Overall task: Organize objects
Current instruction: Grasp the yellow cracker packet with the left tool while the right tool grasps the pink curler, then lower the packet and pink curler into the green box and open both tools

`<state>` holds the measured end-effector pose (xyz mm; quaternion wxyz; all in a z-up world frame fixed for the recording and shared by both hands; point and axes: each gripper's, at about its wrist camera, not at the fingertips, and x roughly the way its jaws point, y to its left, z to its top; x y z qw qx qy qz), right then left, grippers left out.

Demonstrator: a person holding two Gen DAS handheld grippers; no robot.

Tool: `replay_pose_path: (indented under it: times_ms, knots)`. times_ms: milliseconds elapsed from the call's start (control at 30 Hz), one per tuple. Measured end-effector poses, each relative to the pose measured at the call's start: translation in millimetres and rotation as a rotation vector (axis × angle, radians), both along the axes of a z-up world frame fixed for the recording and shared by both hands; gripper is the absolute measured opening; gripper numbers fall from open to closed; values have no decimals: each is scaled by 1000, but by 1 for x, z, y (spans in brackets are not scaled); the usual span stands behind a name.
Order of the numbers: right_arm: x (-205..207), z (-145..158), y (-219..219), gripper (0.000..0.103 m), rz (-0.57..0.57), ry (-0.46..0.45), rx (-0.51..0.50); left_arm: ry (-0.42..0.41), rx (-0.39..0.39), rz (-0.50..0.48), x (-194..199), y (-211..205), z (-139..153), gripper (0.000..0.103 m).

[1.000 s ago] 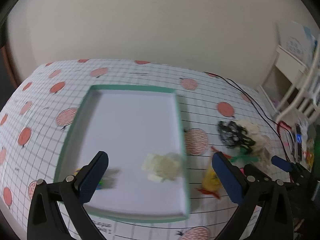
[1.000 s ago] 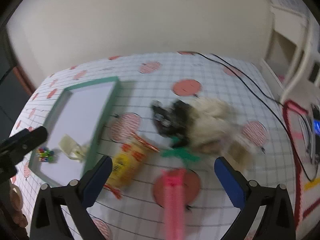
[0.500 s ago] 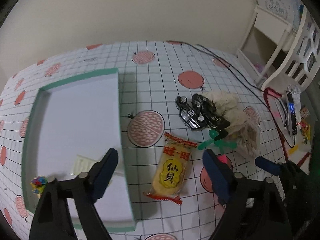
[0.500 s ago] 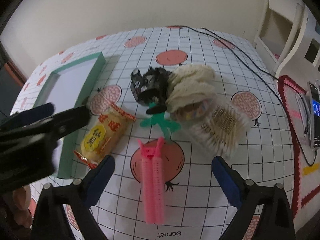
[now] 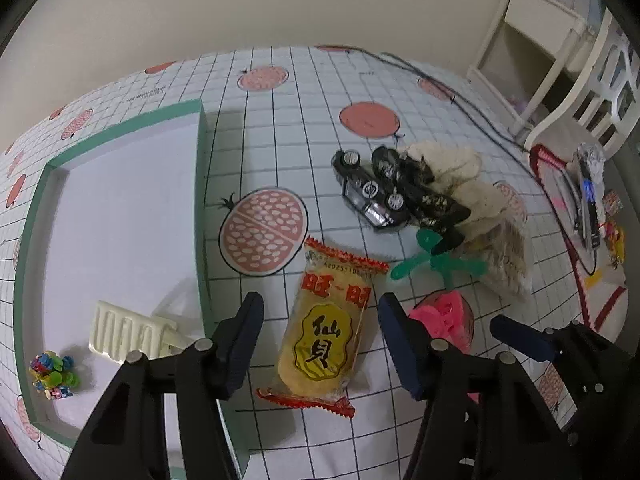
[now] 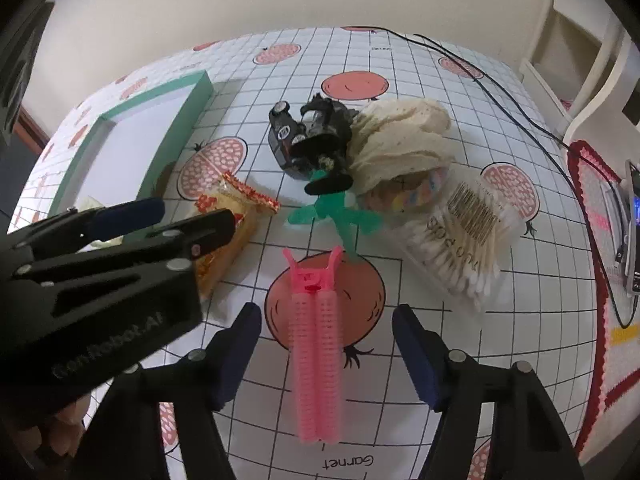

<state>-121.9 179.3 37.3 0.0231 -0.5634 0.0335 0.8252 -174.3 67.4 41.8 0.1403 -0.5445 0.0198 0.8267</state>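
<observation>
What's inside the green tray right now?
In the green tray: a cream ribbed plastic piece and a small cluster of colorful beads, both near the front. The left gripper hides the tray's near corner.

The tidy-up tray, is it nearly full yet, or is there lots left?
Just started. The tray holds only a cream clip and some colourful beads. The left gripper is open over the snack packet; the right gripper is open over the pink roller. The toy car, cloth and cotton swabs wait outside.
</observation>
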Motion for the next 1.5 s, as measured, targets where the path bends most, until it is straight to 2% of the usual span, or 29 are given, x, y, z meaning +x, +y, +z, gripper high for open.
replay_pose_path:
  times_ms: [167,467,700,1033,1500]
  knots:
    - [0,-5,-1,63,3,-23,12,-17,-10,-20,2,6,-7,54]
    - [-1,-11,-2,60,4,-43,33,-45,-37,-41,4,14,-17,53]
    - [1,-12,-4,56,9,-43,49,-46,-52,-49,5,16,-20,48]
    - [5,-15,-5,30,22,-37,47,-49,-34,-50,8,10,-18,40]
    - [-2,-12,-5,30,35,-25,58,-50,-38,-68,9,14,-17,38]
